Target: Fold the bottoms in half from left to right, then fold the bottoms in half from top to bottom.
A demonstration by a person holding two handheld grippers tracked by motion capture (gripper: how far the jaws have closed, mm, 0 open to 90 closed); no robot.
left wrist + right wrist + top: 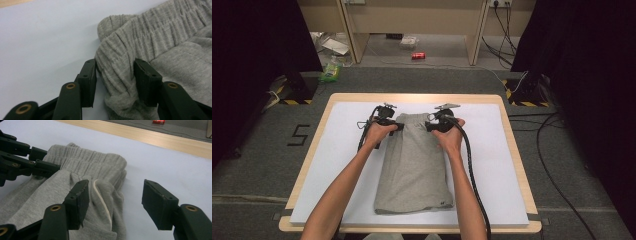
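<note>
Here one pair of grey shorts (414, 165) lies flat on the counter (337, 145), its long axis running away from the person, elastic waistband at the far end and hems nearest. Two tools work that waistband: the left hand-held gripper (115, 75) is clamped on its bunched corner. The right hand-held gripper (116, 202) stands open at the other corner, one jaw over the cloth, the other over the bare counter.
</note>
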